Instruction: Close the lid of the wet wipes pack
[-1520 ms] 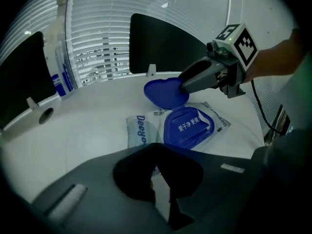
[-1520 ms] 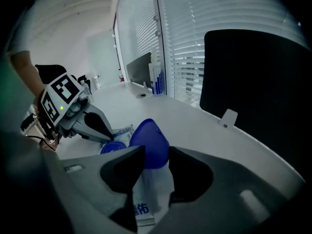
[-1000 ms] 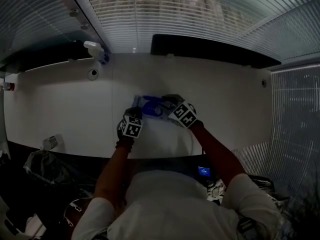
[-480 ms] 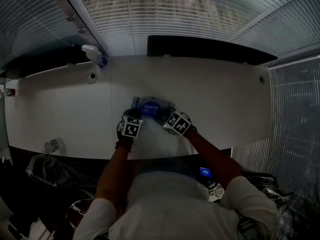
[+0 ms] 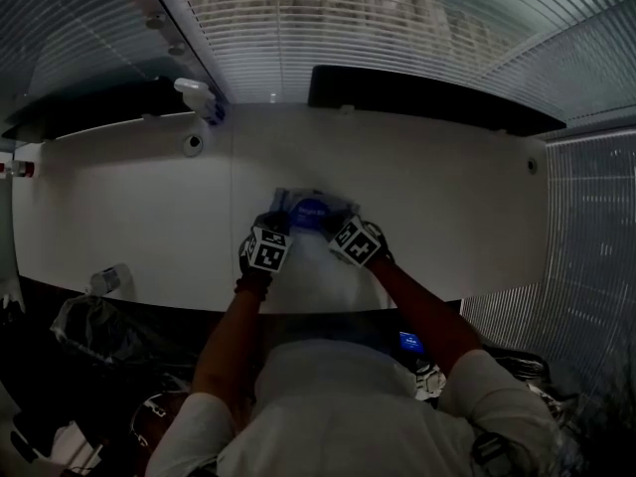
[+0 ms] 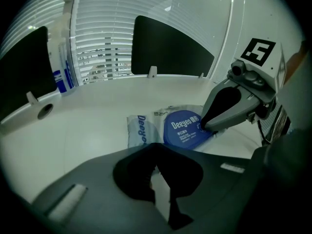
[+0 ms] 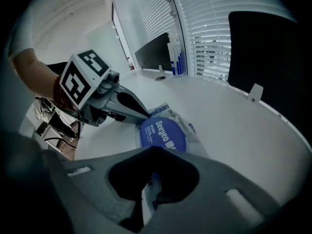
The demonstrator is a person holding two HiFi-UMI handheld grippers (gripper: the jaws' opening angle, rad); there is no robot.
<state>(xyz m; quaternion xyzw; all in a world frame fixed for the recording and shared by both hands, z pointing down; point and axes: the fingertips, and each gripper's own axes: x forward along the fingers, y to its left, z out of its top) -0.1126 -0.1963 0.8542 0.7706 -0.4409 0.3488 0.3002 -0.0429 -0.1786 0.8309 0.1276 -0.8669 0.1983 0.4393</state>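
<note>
Since a second ago: the right gripper (image 6: 205,126) has dropped in closer to the pack (image 6: 140,133). In the head view it now sits at the pack's 4 o'clock instead of hanging over its right end. Its jaws have just snapped closed and stand fully together, with nothing caught between them. The left gripper (image 7: 147,115) hasn't budged, at 7 o'clock of the pack.

Pack: flat on the white table (image 5: 447,197), about mid-table, a bit toward the near edge. The blue oval lid (image 6: 185,129) lies flat on top of it in both gripper views.

Right: the closed tip touches the lid at its 3 o'clock rim in the left gripper view. Pressing or just resting, can't tell.

Left: jaws together too, tapering to one point in the right gripper view. There the tip sits on the pack film right at the lid's 11 o'clock rim. Whether it nips any film, can't tell; it reads as clenched on nothing.

Rest, head view, clock from the pack:
- bottle (image 5: 199,97) at 10–11 o'clock, by the far edge
- round grommet (image 5: 192,144) at 10 o'clock, just nearer than the bottle
- dark panel (image 5: 427,102) at 1–2 o'clock, along the far edge
- blinds (image 5: 298,28) at 12, behind the table
</note>
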